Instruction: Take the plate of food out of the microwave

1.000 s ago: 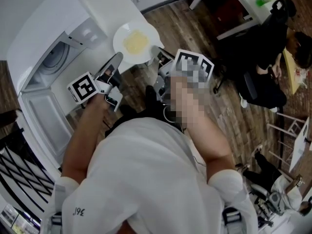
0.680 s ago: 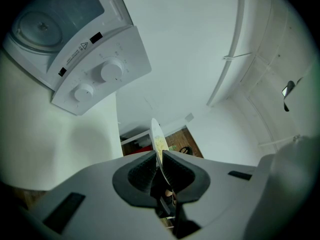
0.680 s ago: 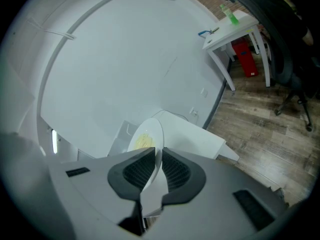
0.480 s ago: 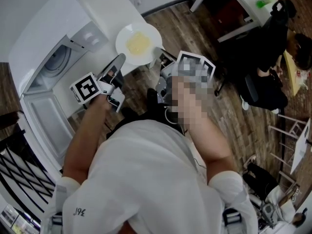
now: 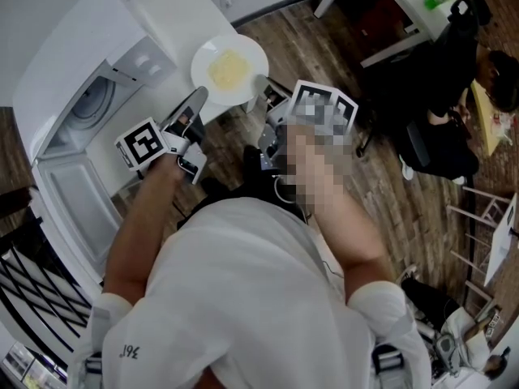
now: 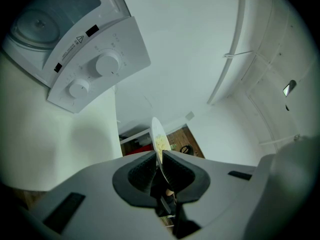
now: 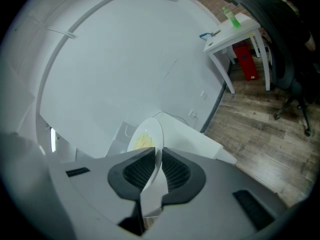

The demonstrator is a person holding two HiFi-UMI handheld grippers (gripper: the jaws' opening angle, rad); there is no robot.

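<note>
A white plate (image 5: pixel 229 70) with a yellow heap of food hangs in the air just outside the open microwave (image 5: pixel 91 104), over the edge of a white counter. My left gripper (image 5: pixel 199 97) is shut on the plate's near-left rim. My right gripper (image 5: pixel 264 96) is shut on its right rim. In the left gripper view the plate (image 6: pixel 157 133) stands edge-on, its rim pinched in the left gripper (image 6: pixel 159 156). In the right gripper view the plate (image 7: pixel 147 136) sits ahead of the right gripper (image 7: pixel 157 156), its rim between the dark pads.
The microwave's door (image 5: pixel 77 209) hangs open toward me at the left. Its control panel (image 6: pixel 95 69) with two knobs is beside the left gripper. A white table (image 5: pixel 413 6), a black office chair (image 5: pixel 438 136) and a seated person (image 5: pixel 496 79) stand on the wooden floor at the right.
</note>
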